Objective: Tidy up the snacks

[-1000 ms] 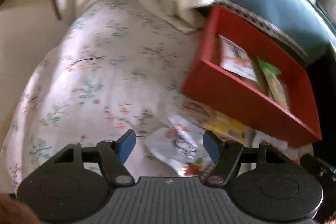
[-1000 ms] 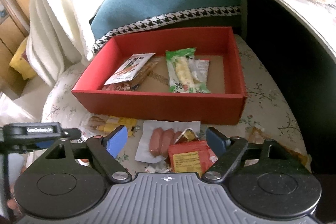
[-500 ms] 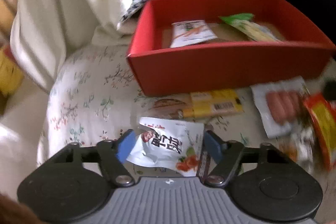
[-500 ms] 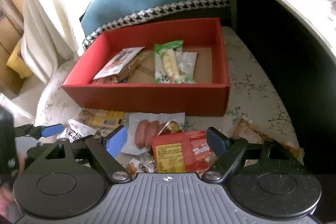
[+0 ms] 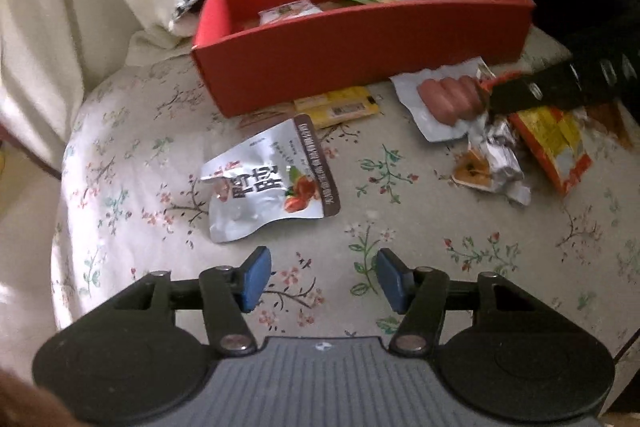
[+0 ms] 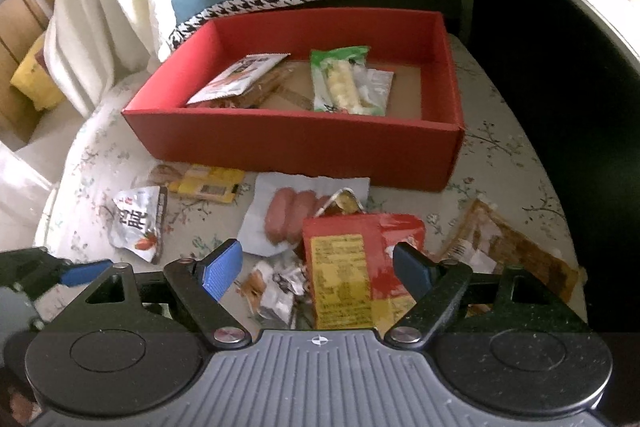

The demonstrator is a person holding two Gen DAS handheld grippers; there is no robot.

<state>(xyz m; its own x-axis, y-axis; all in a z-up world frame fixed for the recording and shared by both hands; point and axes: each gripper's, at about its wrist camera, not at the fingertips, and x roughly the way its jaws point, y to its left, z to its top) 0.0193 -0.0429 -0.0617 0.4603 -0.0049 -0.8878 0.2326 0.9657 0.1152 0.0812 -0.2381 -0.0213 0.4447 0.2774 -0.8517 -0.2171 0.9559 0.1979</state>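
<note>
Both tools gape wide and hold nothing: the left tool point(image 5: 323, 277) hovers just short of a silver foil snack pouch point(image 5: 269, 185), the right tool point(image 6: 318, 273) over a red-and-yellow snack packet point(image 6: 352, 263). The red cardboard box point(image 6: 296, 147) holds about 3 packets; roughly 6 snacks, including a clear sausage pack point(image 6: 294, 217), remain on the floral cloth surface point(image 5: 400, 247).

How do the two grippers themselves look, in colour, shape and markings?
Both look alike. The left gripper and the right gripper each have two blue pads on black angled linkage arms with silver rivets. Behind them sits a grey ribbed body with a small white crosshair mark, flanked by two black round discs. No cables or sleeves are visible.
</note>
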